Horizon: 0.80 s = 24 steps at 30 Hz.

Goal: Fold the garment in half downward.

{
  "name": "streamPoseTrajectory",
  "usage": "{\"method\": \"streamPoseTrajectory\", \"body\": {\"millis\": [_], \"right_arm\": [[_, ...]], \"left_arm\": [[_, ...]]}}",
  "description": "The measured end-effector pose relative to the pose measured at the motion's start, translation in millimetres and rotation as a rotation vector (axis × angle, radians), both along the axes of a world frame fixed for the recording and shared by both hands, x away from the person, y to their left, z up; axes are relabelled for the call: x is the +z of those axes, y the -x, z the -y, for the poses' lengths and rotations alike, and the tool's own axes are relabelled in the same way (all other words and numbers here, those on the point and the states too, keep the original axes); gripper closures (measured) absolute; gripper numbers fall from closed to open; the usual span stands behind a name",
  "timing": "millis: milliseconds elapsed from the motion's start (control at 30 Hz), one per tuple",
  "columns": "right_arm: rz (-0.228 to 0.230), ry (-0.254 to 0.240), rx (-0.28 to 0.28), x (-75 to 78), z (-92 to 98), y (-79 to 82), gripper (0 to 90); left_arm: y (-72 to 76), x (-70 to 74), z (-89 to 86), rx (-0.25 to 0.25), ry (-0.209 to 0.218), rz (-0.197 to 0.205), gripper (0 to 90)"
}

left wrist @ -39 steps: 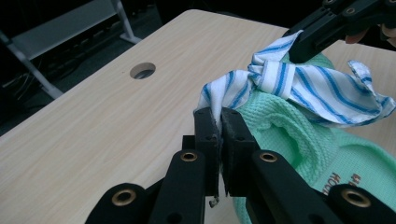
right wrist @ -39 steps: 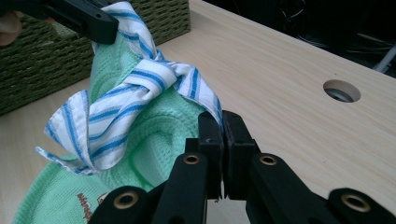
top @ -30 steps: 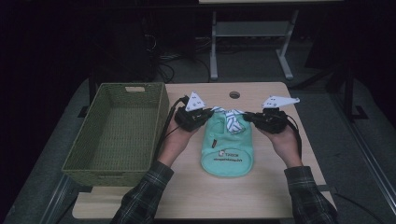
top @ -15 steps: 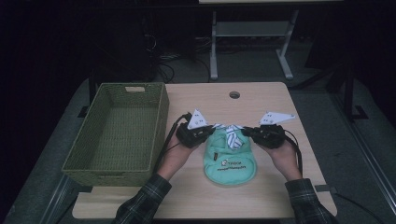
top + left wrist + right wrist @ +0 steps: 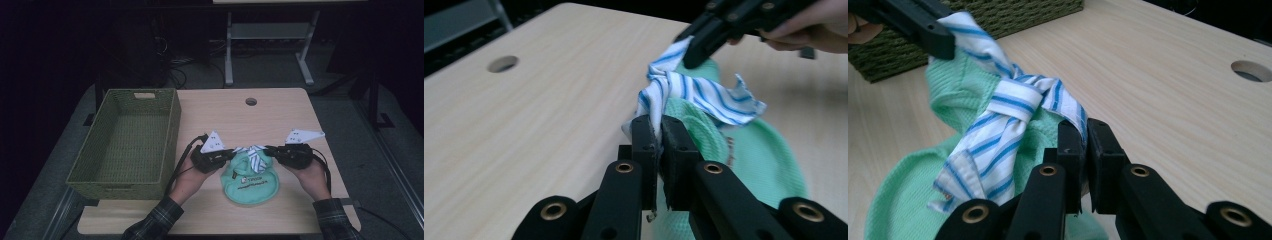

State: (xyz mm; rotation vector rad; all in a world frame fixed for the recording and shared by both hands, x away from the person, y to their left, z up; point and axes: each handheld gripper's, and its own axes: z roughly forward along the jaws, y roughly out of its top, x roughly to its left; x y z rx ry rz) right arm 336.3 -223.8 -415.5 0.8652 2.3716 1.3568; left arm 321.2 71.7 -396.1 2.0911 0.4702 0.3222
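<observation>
Green garment (image 5: 250, 182) lying flat on the table (image 5: 280, 115), at about 6 o'clock from the table's middle, near the front edge. Round-bottomed, with dark lettering across its chest. At its top, at 12 o'clock of the garment, a blue-and-white striped tie (image 5: 254, 155), knotted, tail hanging down over the green cloth.

Left gripper (image 5: 227, 155) at 9 o'clock of the tie, clenched on the tie's left end; in the left gripper view, striped cloth (image 5: 684, 95) pinched between the two black jaws, which stand pressed together with only the fabric between. Right gripper (image 5: 270, 150) at 3 o'clock of the tie, likewise clamped on the tie's right end; in the right gripper view, a striped strip (image 5: 1013, 107) running from the knot into the closed jaws. Both grippers pointing inward at each other, low over the table, tie stretched between them. Hands behind each, plaid sleeves at 6 o'clock of the high view.

Green woven basket (image 5: 170, 130) at 9 o'clock of the left gripper, just beside it. Round hole (image 5: 251, 101) in the tabletop at 12 o'clock of the garment, well apart.
</observation>
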Motion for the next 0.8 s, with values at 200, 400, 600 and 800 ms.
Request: {"method": "streamPoseTrajectory", "body": {"millis": [200,400,600,800], "right_arm": [[-0.039,0.003,0.017,-7.0,7.3,5.6,83.6],[-0.063,0.007,0.050,-14.5,7.4,17.9,84.4],[-0.075,0.038,0.064,-20.2,5.7,28.8,84.3],[-0.088,0.049,0.052,-24.3,9.8,27.5,84.3]], "left_arm": [[8.5,-8.5,5.1,-0.034,-0.043,-0.022,84.7],[7.2,-14.9,-0.6,-0.023,-0.071,-0.050,84.8],[14.5,-22.0,-0.9,-0.044,-0.059,-0.102,84.6],[23.4,-31.7,6.6,-0.078,-0.079,-0.138,84.3]]}}
